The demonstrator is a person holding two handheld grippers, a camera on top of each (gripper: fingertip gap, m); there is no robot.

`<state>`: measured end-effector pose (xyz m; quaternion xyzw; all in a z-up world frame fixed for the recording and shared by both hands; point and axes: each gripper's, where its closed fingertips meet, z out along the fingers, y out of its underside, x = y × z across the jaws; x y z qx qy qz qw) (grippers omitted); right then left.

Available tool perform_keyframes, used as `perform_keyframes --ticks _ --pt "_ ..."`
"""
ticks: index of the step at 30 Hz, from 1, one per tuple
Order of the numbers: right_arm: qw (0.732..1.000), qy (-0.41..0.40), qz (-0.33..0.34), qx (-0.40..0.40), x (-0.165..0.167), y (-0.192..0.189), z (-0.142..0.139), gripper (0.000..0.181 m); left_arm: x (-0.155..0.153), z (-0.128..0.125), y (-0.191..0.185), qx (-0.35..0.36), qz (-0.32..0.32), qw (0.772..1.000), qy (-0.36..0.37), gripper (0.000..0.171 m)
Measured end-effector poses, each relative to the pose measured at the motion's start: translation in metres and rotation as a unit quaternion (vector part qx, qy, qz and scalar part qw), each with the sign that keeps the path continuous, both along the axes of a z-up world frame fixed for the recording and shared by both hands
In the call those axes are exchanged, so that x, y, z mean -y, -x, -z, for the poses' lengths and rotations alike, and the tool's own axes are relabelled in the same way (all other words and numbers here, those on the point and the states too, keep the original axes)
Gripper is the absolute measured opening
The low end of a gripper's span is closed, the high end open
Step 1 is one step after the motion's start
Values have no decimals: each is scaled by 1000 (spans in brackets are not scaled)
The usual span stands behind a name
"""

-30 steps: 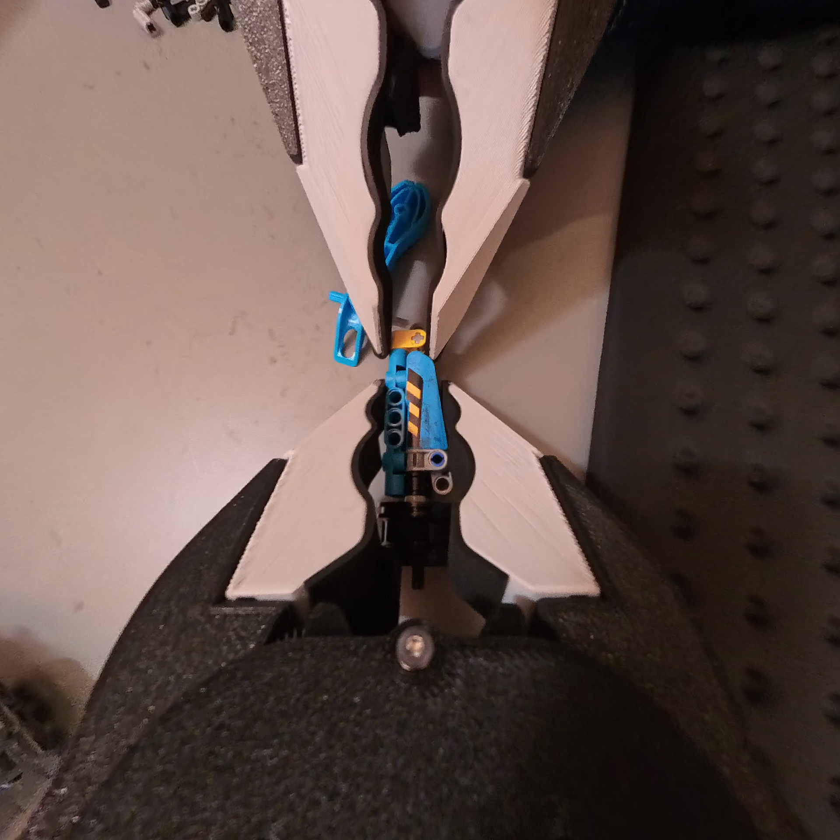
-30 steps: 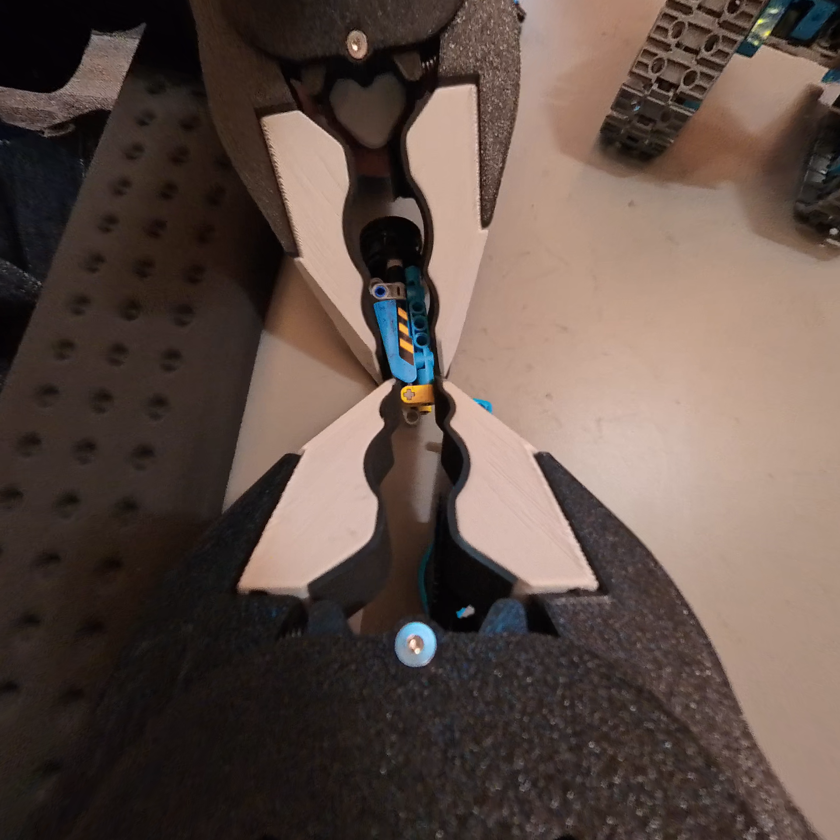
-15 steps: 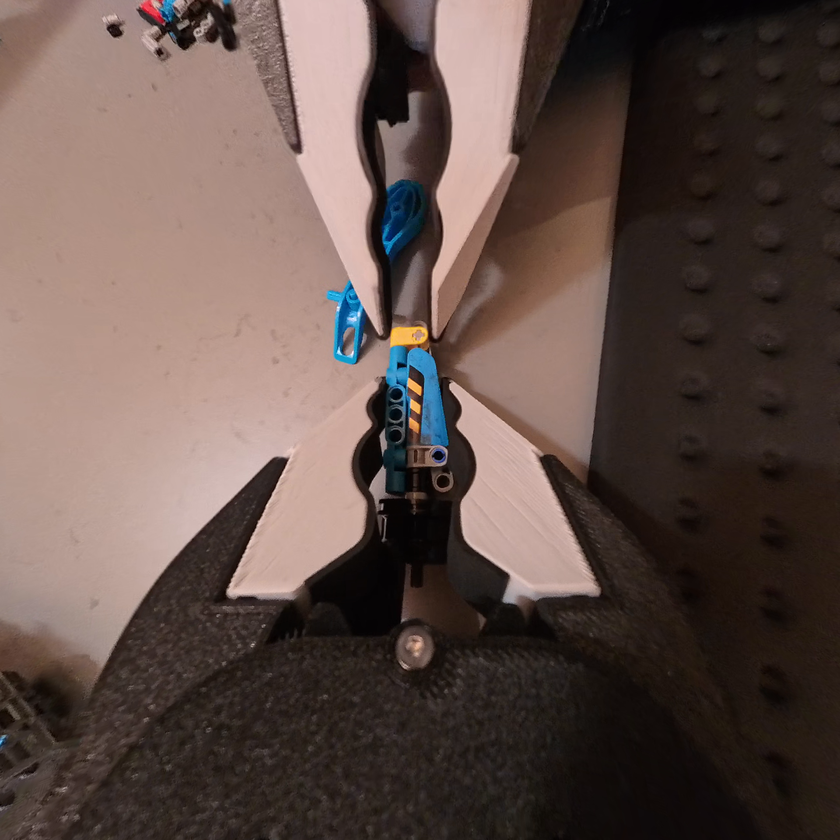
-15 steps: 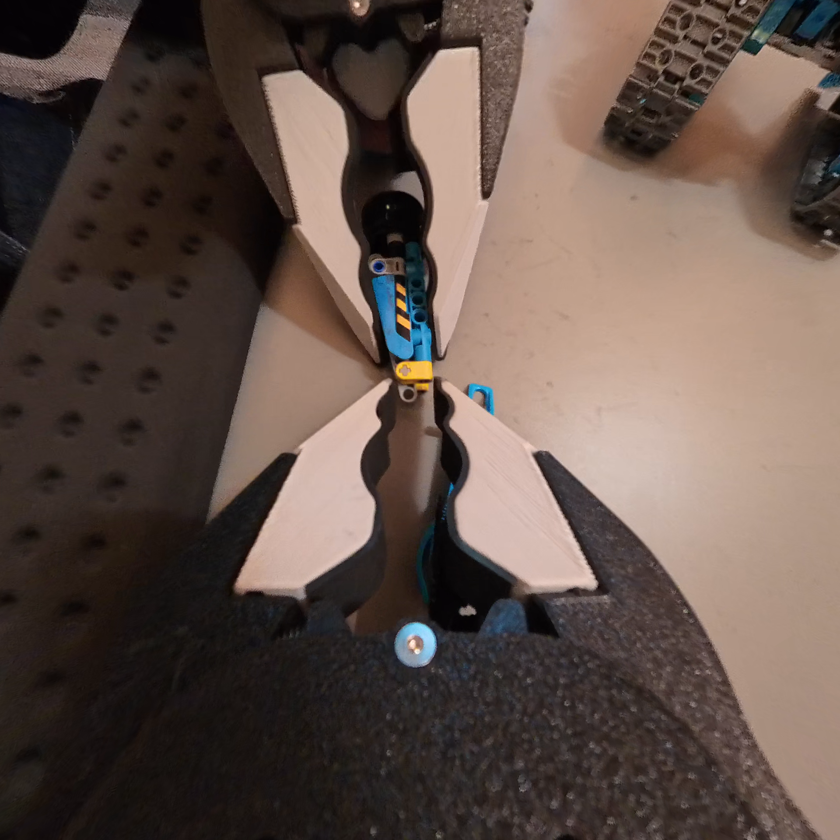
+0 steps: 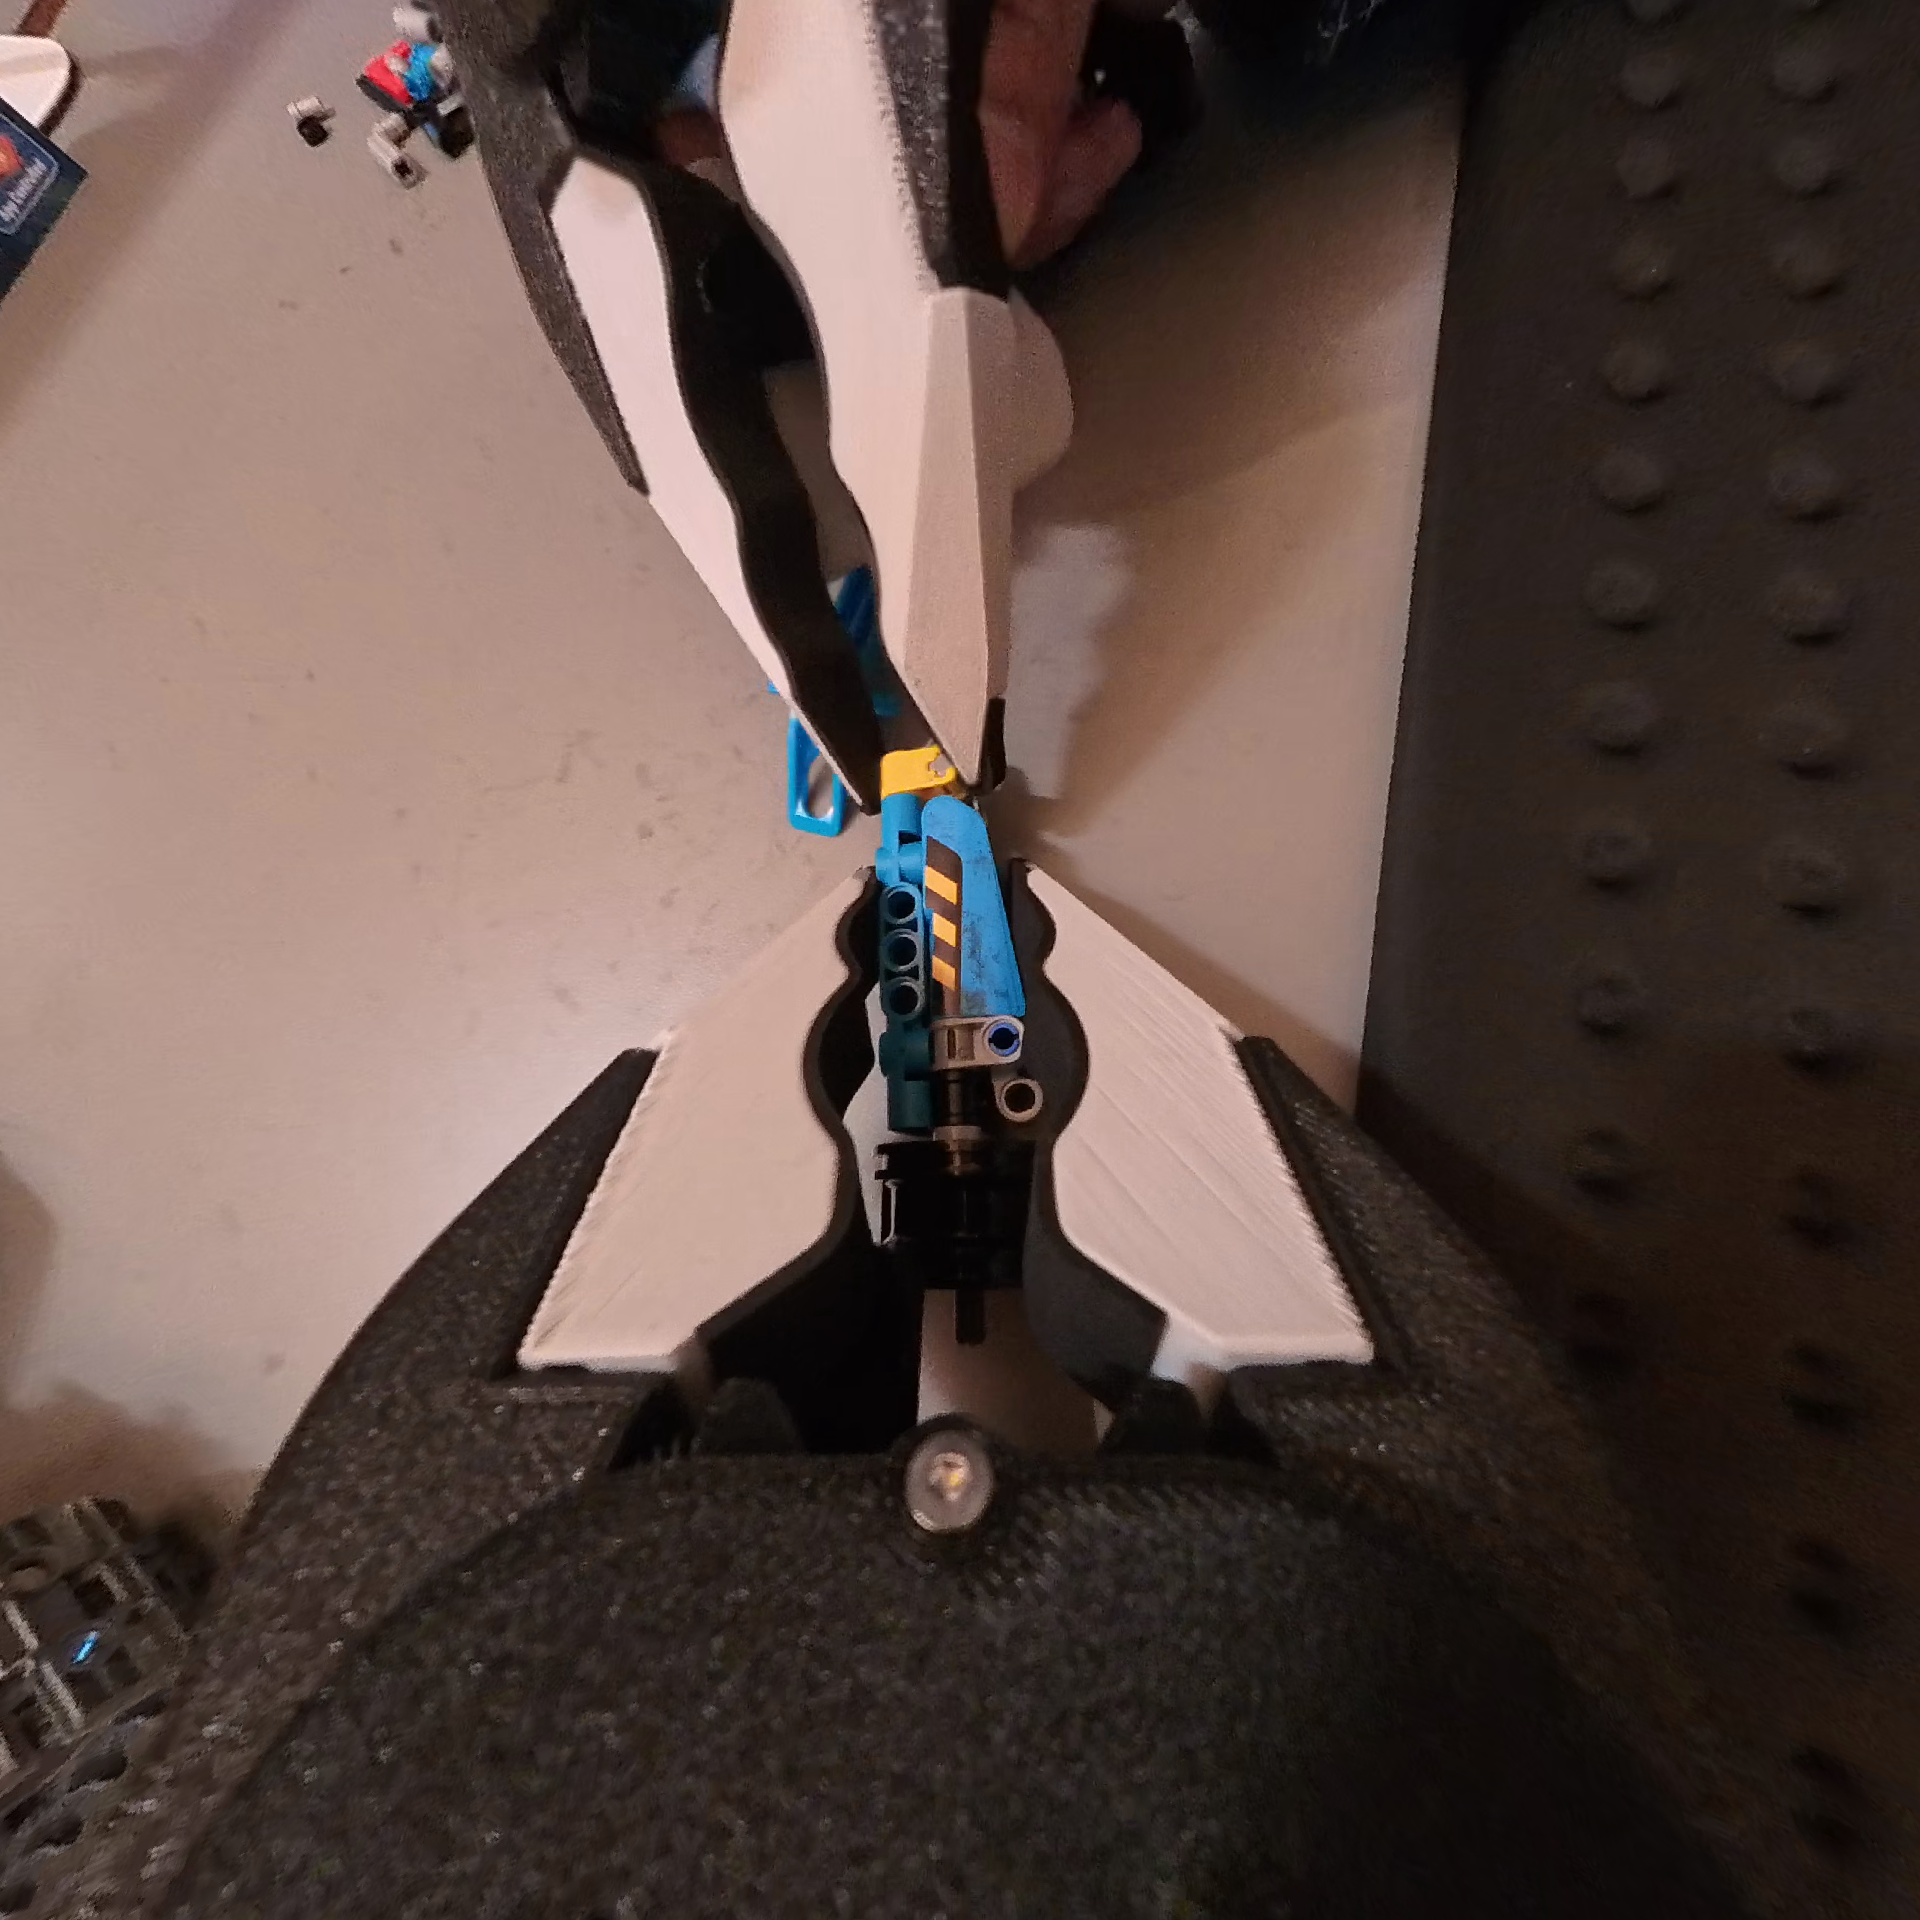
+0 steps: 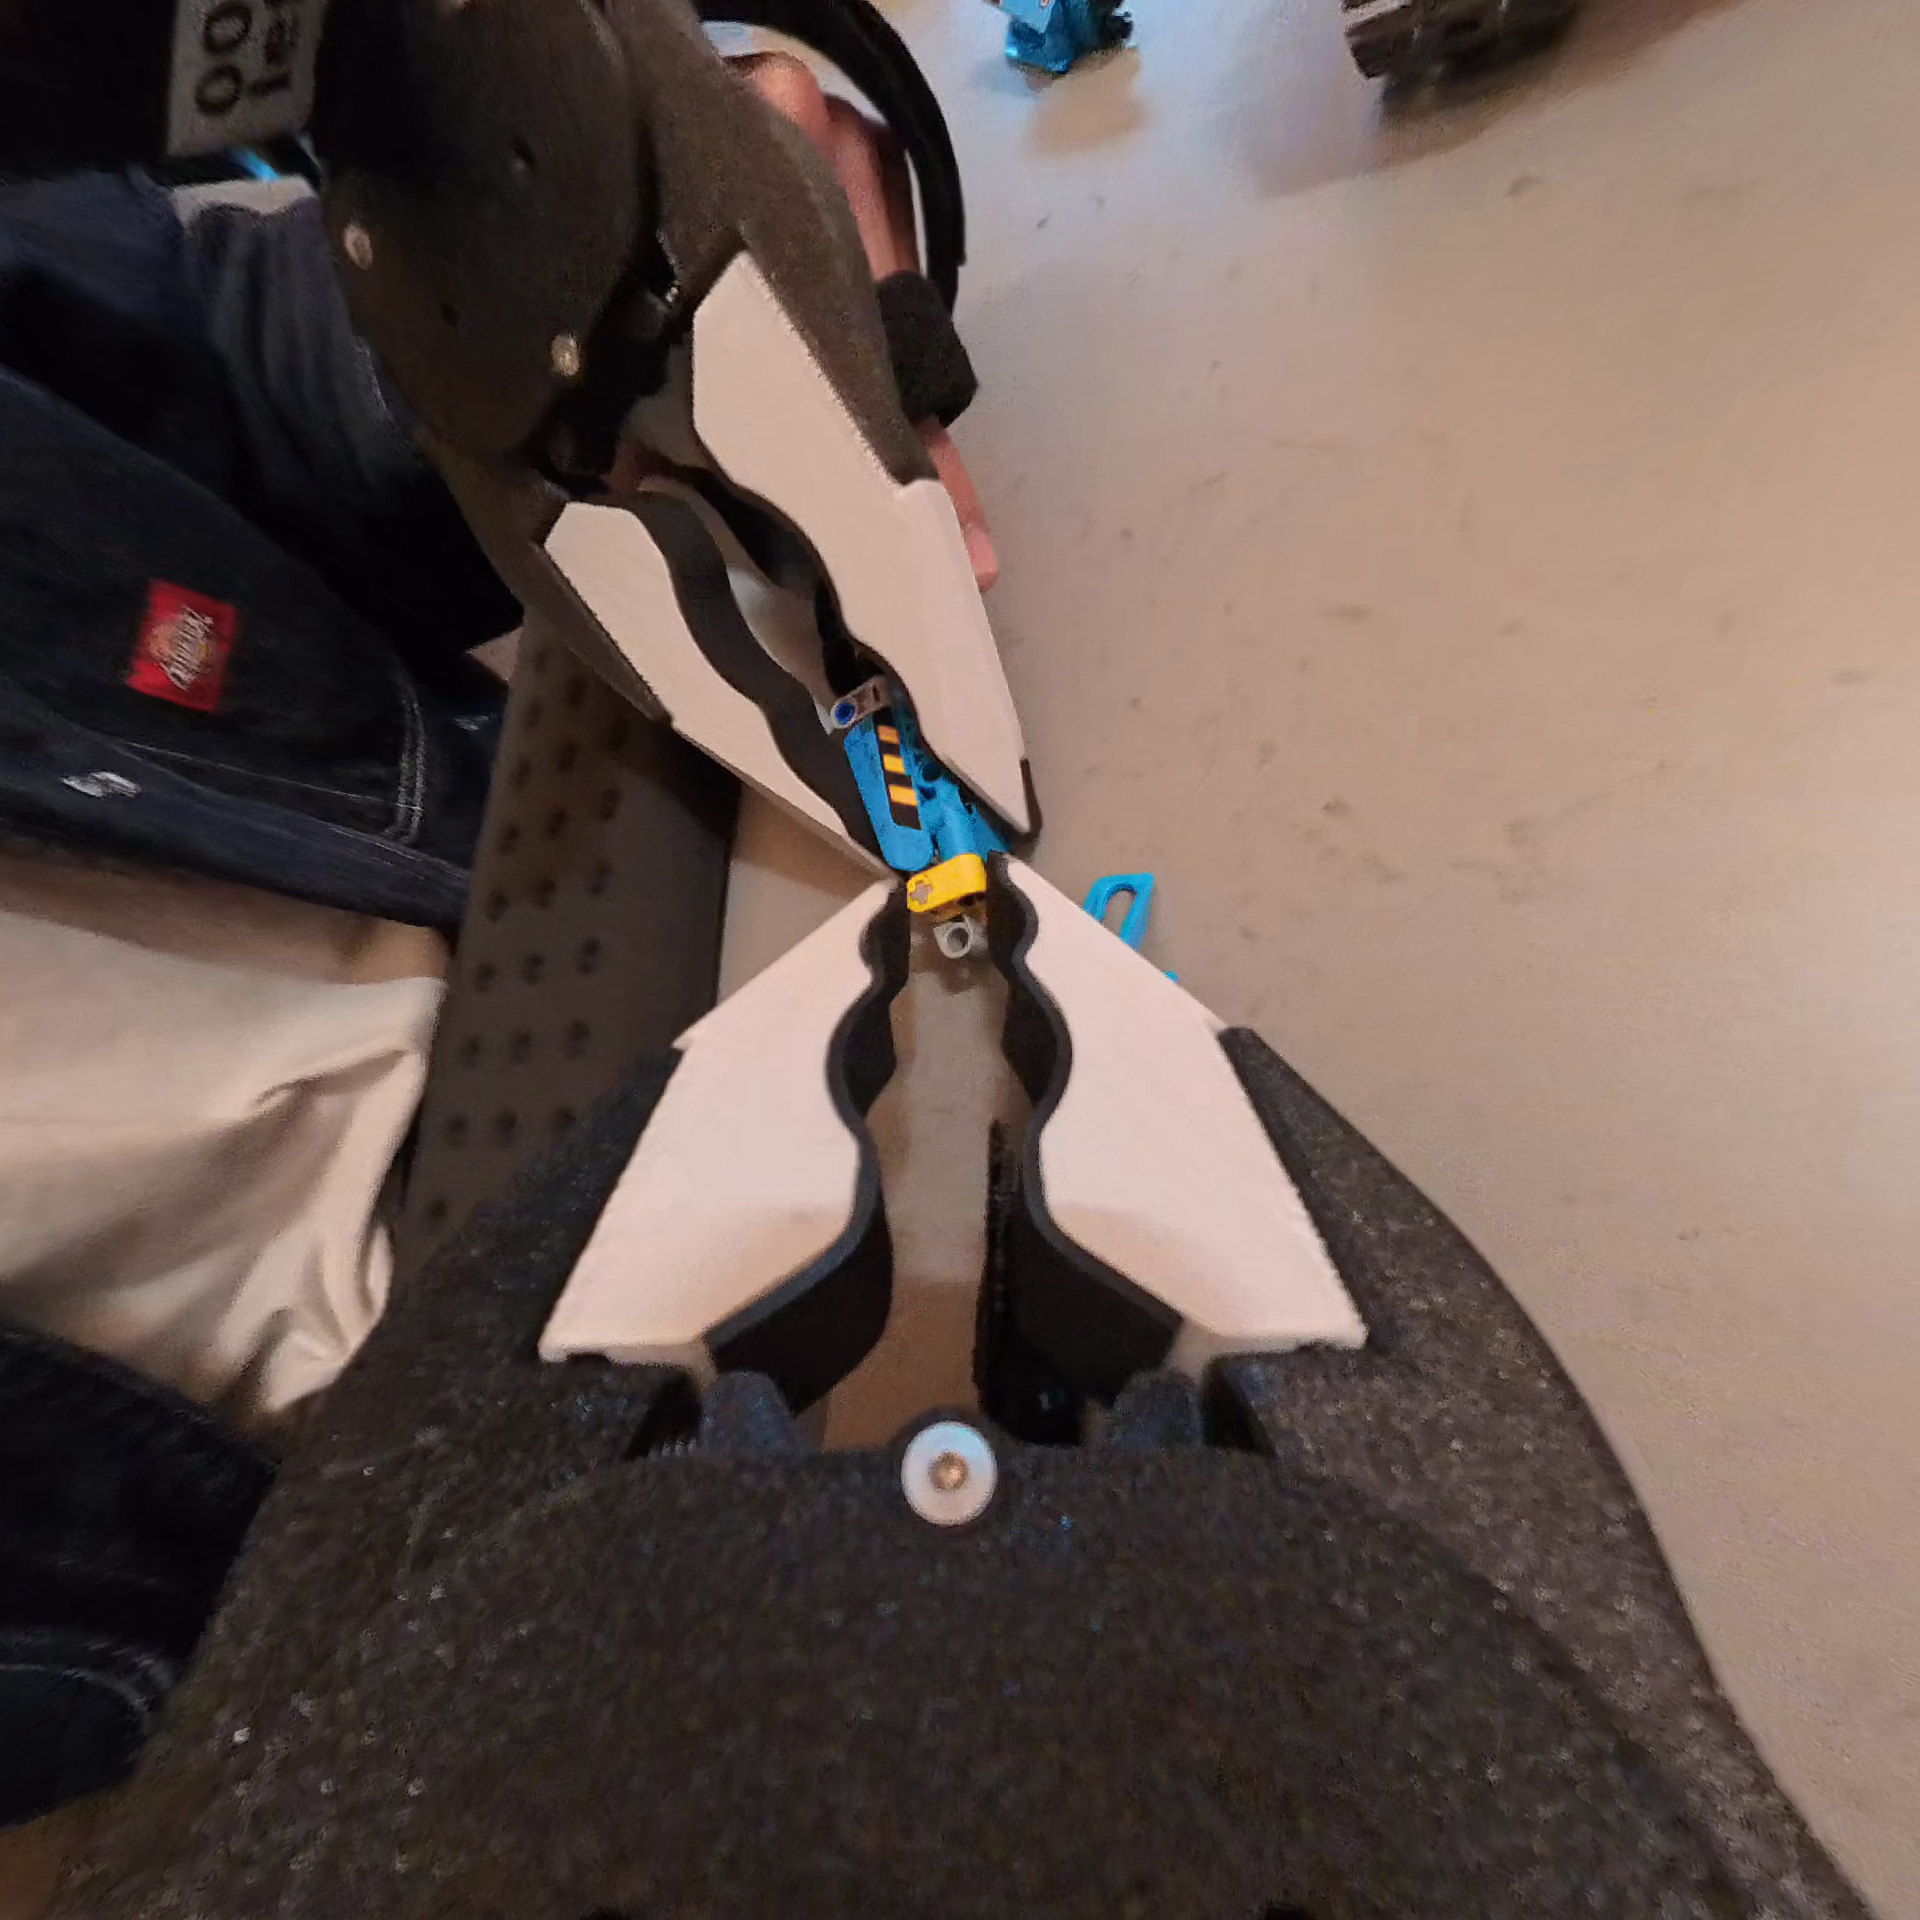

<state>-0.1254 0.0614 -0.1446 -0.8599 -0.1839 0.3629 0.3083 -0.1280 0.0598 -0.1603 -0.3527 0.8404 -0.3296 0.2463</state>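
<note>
Tongs [image 5: 940, 873] of the left side fill the bottom of the left wrist view, clenched on a blue brick assembly [image 5: 951, 935] with orange-and-black stripes; its black rear end sits deep between the jaws. A yellow piece [image 5: 912, 774] tops the assembly, and the right tongs [image 5: 920, 769], coming down from above, pinch it at their tips. A loose blue part [image 5: 816, 790] lies on the beige tabletop [image 5: 312, 727] just left of the meeting point. Small bricks [image 5: 405, 94] are scattered at the upper left, and a dark studded mat [image 5: 1662, 831] runs along the right edge.

From the right wrist view, the right tongs [image 6: 951, 894] close on the yellow piece [image 6: 943, 885], with a small grey connector [image 6: 956, 938] just behind it. The left tongs [image 6: 935, 831] slant in from the upper left, gripping the assembly [image 6: 899, 790]. The blue part [image 6: 1117, 899] lies on the tabletop [image 6: 1455, 727] just right of the tips. Dark denim [image 6: 208, 675] with a red patch shows at left, beside the mat [image 6: 571, 935].
</note>
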Motion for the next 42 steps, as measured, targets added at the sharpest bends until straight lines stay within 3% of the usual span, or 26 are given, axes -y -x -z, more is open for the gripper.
perform_keyframes --ticks 3,8,12,17,18,22,30,33,42 --pt "997 -47 -15 53 0 1 1 14 0 0 1 -11 2 1000 13 22" --pt "952 -179 -45 242 -2 0 -1 15 1 0 3 -58 3 996 72 22" --pt "929 -229 -52 286 -3 2 -1 15 1 -1 5 -77 5 993 94 22" --pt "831 -348 -64 430 -1 7 -5 7 2 -2 9 -124 2 980 157 22" --pt "827 -350 -63 437 -2 7 -6 7 2 -2 9 -125 2 980 157 22" --pt "859 -317 -52 400 -3 6 -6 2 2 -2 9 -118 0 982 149 22" --pt "809 -353 -48 467 -10 4 -7 0 -2 -1 6 -111 -17 983 145 22" --pt "821 -345 -37 454 -11 3 -7 0 -4 -1 5 -110 -22 983 145 22" --pt "807 -348 -24 477 -15 0 -7 0 -8 -1 2 -101 -36 985 137 22"
